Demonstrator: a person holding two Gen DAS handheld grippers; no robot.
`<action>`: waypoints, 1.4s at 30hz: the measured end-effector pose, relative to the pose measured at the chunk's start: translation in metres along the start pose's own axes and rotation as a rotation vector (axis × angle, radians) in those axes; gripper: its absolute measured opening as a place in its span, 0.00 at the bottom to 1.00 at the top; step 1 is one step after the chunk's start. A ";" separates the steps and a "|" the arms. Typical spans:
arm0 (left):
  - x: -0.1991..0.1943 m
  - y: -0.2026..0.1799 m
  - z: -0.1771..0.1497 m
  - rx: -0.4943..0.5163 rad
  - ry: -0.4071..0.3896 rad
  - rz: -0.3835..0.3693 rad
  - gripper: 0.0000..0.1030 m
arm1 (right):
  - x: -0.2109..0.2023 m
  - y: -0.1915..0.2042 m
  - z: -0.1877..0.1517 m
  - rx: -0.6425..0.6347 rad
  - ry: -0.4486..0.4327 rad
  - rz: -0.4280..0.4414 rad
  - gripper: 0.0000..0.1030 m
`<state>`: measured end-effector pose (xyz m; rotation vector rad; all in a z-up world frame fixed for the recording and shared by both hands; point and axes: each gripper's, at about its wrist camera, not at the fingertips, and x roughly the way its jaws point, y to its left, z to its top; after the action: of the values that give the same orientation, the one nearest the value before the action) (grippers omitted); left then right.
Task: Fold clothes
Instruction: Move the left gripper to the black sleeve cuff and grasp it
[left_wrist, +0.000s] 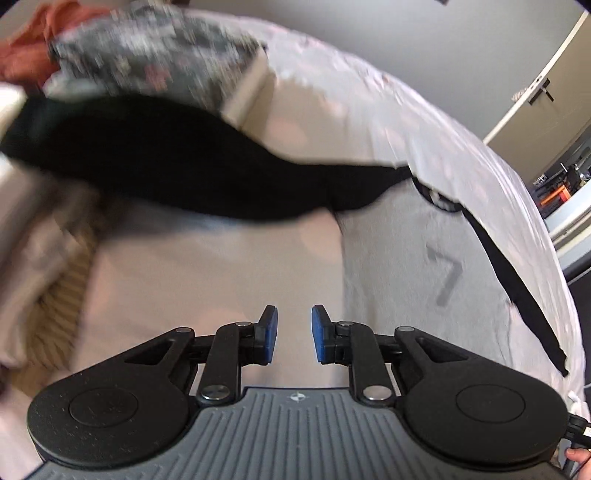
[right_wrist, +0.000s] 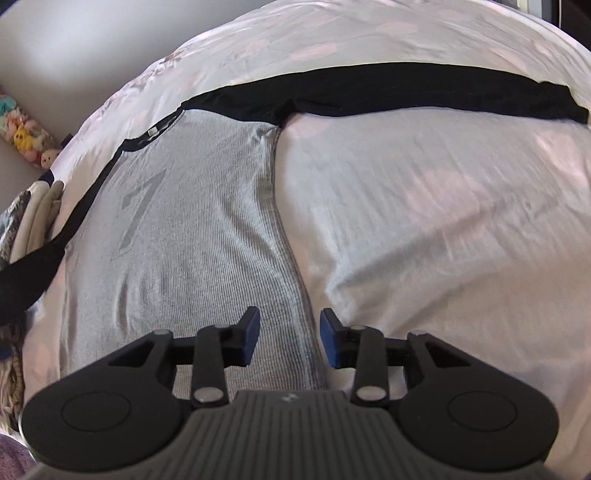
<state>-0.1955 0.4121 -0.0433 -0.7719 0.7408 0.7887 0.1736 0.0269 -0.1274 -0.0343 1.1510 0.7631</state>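
On the bed (right_wrist: 443, 221) lies the grey shirt (right_wrist: 192, 229), flat, sleeves out for folding; right gripper (right_wrist: 290, 338) hovers over its side seam, fingers apart, left gripper (left_wrist: 294, 338) narrow, both empty.

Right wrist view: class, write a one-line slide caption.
Open right tool above a grey shirt with black sleeves, spread flat on a bed.

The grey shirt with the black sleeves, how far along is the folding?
Done: the grey shirt lies spread flat on the bed sheet, number facing up, one black sleeve stretched out sideways. A stack of other clothes sits beside it. In hand: nothing. The left gripper and right gripper both show empty jaws, the right one above the shirt's side edge. Left: every fold, sleeves first.
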 end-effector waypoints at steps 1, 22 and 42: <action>-0.009 0.008 0.010 0.004 -0.024 0.021 0.17 | 0.003 0.000 0.000 -0.006 0.005 -0.003 0.39; -0.042 0.157 0.094 -0.181 -0.095 0.255 0.24 | 0.017 0.007 0.004 -0.036 0.029 -0.043 0.44; -0.038 0.149 0.091 -0.138 -0.110 0.318 0.16 | 0.018 0.009 0.004 -0.041 0.030 -0.041 0.47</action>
<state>-0.3112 0.5449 -0.0130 -0.7359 0.7245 1.1705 0.1755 0.0451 -0.1373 -0.1039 1.1598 0.7523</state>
